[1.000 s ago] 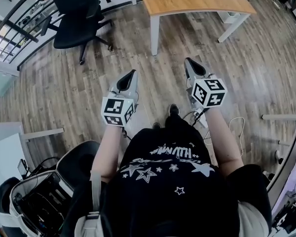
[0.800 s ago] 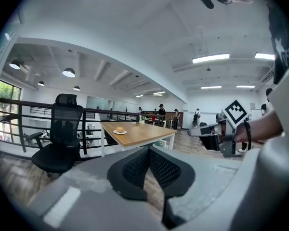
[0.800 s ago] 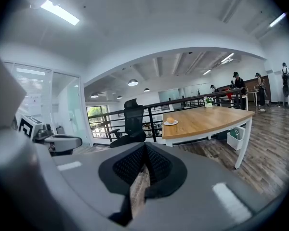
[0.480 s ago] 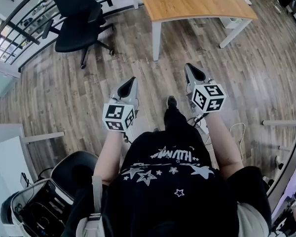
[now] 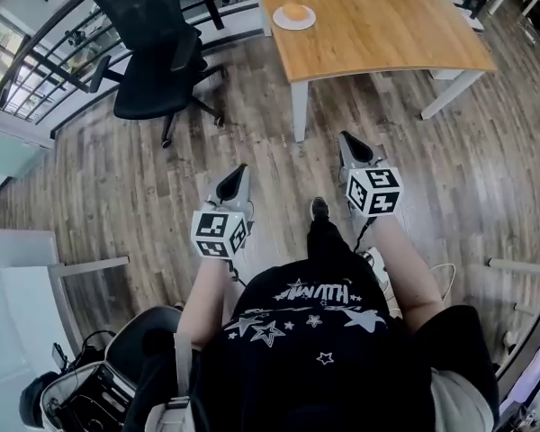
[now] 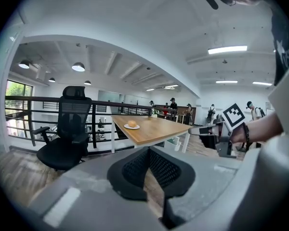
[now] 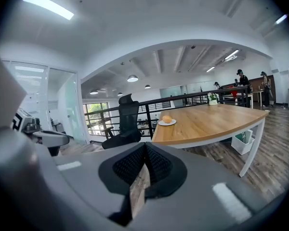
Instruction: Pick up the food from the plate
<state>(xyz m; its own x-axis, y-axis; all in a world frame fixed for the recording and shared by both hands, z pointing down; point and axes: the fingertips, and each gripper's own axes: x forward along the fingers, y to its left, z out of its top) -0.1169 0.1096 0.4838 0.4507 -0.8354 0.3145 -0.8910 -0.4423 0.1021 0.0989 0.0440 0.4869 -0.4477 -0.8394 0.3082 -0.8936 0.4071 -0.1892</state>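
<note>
A round orange piece of food (image 5: pixel 294 11) lies on a small white plate (image 5: pixel 294 23) near the left end of a wooden table (image 5: pixel 378 16), far ahead of me. My left gripper (image 5: pixel 239 171) and right gripper (image 5: pixel 349 139) are held side by side at waist height over the floor, well short of the table. Both are shut with nothing between their pads. In the left gripper view the food (image 6: pixel 132 123) sits far beyond the closed jaws (image 6: pixel 148 149). The right gripper view shows the food (image 7: pixel 167 119) on its plate (image 7: pixel 167 123) beyond the closed tips (image 7: pixel 144 145).
A black office chair (image 5: pixel 157 52) stands left of the table, by a black railing (image 5: pixel 54 57). White table legs (image 5: pixel 299 111) stand between me and the plate. Wood floor (image 5: pixel 117 187) lies ahead. More desks and people are far off in the room.
The table, plate and chair have come lower and nearer in the head view as I walk forward. Both grippers stay shut and level in front of me.
</note>
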